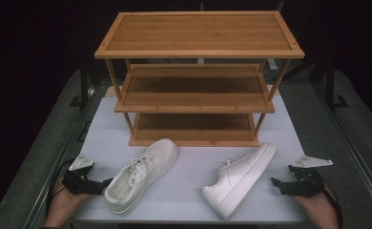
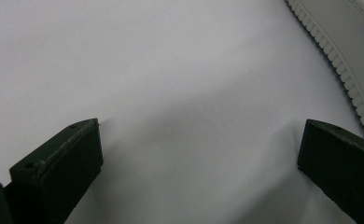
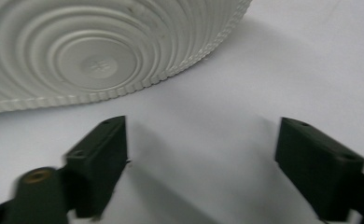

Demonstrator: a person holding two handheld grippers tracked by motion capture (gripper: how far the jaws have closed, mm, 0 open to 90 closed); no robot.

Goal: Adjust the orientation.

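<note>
Two white sneakers lie on the white table top (image 1: 193, 160). The left sneaker (image 1: 141, 174) stands upright, toe toward the rack. Just left of its heel, my left gripper (image 1: 104, 186) is open, with bare table between its jaws (image 2: 201, 140) and the sneaker's ribbed sole edge (image 2: 343, 42) at the upper right. The right sneaker (image 1: 239, 179) lies on its side with its sole turned to the right. My right gripper (image 1: 275, 185) stands open a short way right of it, facing the grooved sole (image 3: 96, 51); nothing sits between its jaws (image 3: 201, 135).
A three-tier wooden shoe rack (image 1: 198, 33) stands at the back of the table, its shelves bare. Dark floor and metal rails (image 1: 351, 143) flank the table on both sides. A person's hands hold the grippers at the table's front corners.
</note>
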